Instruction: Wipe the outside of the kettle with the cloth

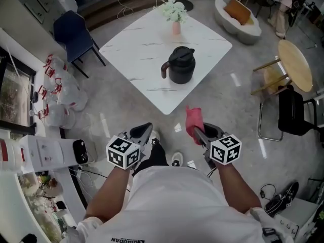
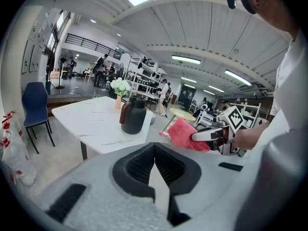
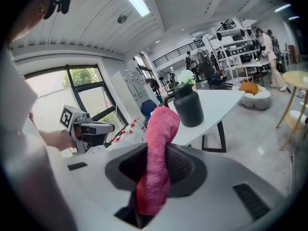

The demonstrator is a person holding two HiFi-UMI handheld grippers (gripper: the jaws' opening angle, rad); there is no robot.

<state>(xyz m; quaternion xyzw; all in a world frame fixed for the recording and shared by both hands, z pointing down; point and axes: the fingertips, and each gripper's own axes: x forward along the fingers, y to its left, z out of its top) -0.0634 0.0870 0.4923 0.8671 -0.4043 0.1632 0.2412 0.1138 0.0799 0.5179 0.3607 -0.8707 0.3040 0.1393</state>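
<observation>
A black kettle (image 1: 180, 65) with a dark brown handle stands near the front corner of the white marble table (image 1: 131, 49). It also shows as the kettle (image 2: 134, 115) ahead of the left jaws and the kettle (image 3: 187, 105) ahead of the right ones. My right gripper (image 1: 196, 131) is shut on a pink cloth (image 1: 193, 121), which sticks up from its jaws as a folded strip (image 3: 156, 155). My left gripper (image 1: 148, 130) is shut and holds nothing. Both grippers hang over the floor, short of the table's near corner.
A vase of white flowers (image 1: 175, 13) stands at the table's far side. A blue chair (image 1: 74, 35) is at the left, a round wooden table (image 1: 294, 65) and a black chair (image 1: 291, 113) at the right. Bags and boxes (image 1: 58, 92) line the left wall.
</observation>
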